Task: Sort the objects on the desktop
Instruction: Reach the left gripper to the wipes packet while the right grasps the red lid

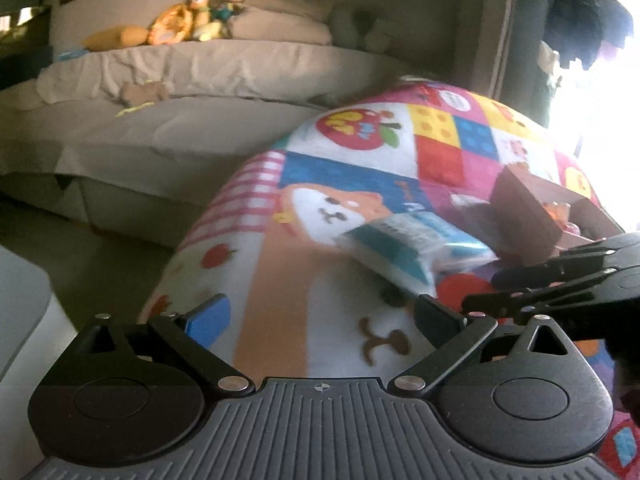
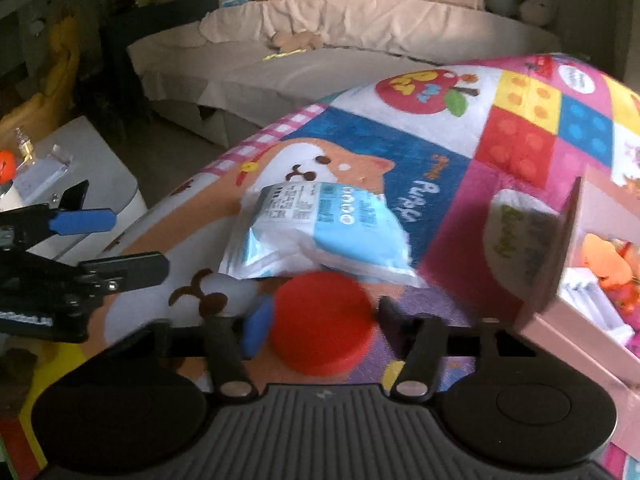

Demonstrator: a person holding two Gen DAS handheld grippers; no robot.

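Observation:
A flat red disc (image 2: 322,320) sits between the fingers of my right gripper (image 2: 324,320), which is shut on it just above the colourful play mat (image 2: 440,140). Its blue pad touches the disc's left edge and the black finger meets the right edge. Beyond the disc lies a blue and white plastic packet (image 2: 320,232), also in the left wrist view (image 1: 412,248). My left gripper (image 1: 324,318) hovers over the mat, jaws wide open and empty. It shows at the left of the right wrist view (image 2: 104,244). The right gripper (image 1: 486,292) reaches in from the right.
An open pinkish-brown box (image 2: 580,320) with orange and white items stands at the mat's right, brown in the left wrist view (image 1: 532,216). A white pouch with green print (image 2: 516,240) leans on it. A white cabinet (image 2: 80,160) stands left, a beige bed (image 1: 200,80) behind.

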